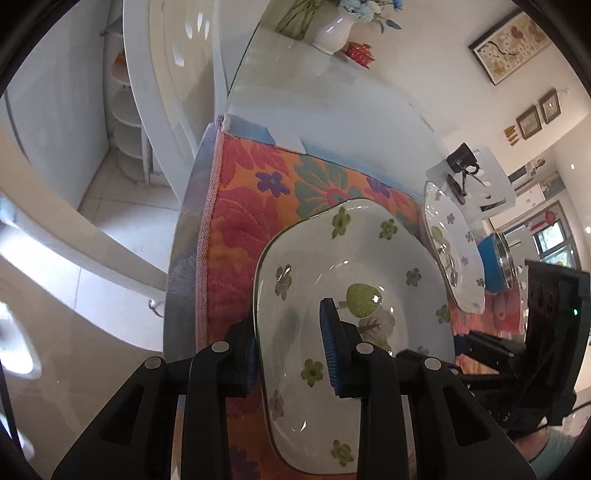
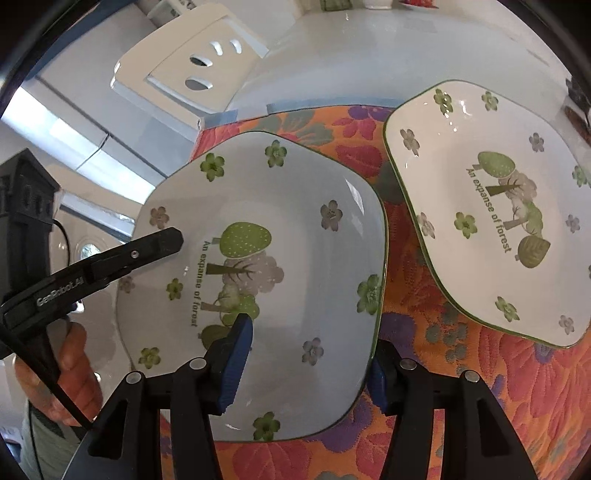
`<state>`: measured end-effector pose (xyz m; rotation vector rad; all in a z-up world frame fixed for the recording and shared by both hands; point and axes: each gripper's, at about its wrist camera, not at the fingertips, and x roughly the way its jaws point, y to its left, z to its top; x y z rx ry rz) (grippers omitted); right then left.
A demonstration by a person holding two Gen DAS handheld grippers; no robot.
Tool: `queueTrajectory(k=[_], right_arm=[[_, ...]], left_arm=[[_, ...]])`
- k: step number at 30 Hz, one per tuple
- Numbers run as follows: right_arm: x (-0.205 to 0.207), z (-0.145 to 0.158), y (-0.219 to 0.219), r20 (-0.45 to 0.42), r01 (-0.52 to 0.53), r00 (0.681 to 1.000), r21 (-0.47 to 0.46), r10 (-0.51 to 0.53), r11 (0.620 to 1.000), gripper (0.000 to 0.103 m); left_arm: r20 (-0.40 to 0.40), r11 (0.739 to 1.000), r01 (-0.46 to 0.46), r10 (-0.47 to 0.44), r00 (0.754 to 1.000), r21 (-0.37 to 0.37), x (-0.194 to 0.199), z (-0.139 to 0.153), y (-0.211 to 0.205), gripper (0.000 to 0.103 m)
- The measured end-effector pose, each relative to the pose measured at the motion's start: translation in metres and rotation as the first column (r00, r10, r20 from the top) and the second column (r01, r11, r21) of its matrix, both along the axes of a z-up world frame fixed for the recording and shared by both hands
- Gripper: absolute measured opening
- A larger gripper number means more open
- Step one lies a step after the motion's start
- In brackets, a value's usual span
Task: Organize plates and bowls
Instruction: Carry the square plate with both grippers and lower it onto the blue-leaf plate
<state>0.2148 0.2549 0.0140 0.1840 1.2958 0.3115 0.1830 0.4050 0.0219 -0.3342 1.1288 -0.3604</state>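
Note:
A white square plate with green flowers and a forest print [image 1: 354,258] [image 2: 295,229] sits over the floral mat. My left gripper [image 1: 291,350] straddles its left rim, one blue pad inside, one outside. My right gripper [image 2: 306,365] straddles its right rim the same way. Both are closed on the rim. My left gripper also shows in the right wrist view [image 2: 162,240], its finger resting on the plate. A second matching plate [image 1: 454,251] [image 2: 491,206] lies on the mat to the right, untouched.
The floral quilted mat [image 1: 258,206] [image 2: 498,387] covers the near end of a glass table [image 1: 314,85]. A white chair [image 1: 173,74] [image 2: 184,70] stands at the table's left. A vase [image 1: 334,33], red box, blue pot [image 1: 493,262] and a black cup are farther off.

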Motion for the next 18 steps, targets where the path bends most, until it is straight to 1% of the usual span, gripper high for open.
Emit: queueTrajectory(k=[3,6,8,11,13,18], right_arm=[[-0.001,0.002,0.004,0.017,-0.024,1.0,-0.016,0.025,1.0,0.054],[-0.01,0.01,0.006,0.045,-0.053,0.998,-0.009,0.053,0.999,0.054],[-0.017,0.016,0.009,0.071,-0.073,0.995,-0.023,0.074,0.997,0.054],[-0.028,0.027,0.013,0.104,-0.099,0.989,-0.056,0.105,0.993,0.054],[-0.034,0.033,0.013,0.117,-0.104,0.987,-0.063,0.11,0.993,0.054],[-0.059,0.061,0.004,0.169,-0.083,0.982,-0.037,0.088,0.996,0.054]], left_arm=[[0.016,1.0,-0.008,0.008,1.0,-0.019,-0.011,0.007,0.001,0.025],[0.038,1.0,-0.015,0.015,0.999,0.006,-0.02,0.013,0.001,0.025],[0.042,1.0,-0.013,0.013,0.999,0.014,-0.025,0.016,0.002,0.025],[0.042,0.999,-0.012,0.015,0.999,-0.049,-0.032,0.023,0.009,0.025],[0.06,0.998,-0.013,0.016,0.998,-0.054,-0.038,0.031,0.008,0.025],[0.133,0.999,-0.007,0.013,0.991,-0.049,-0.065,0.064,0.0,0.025]])
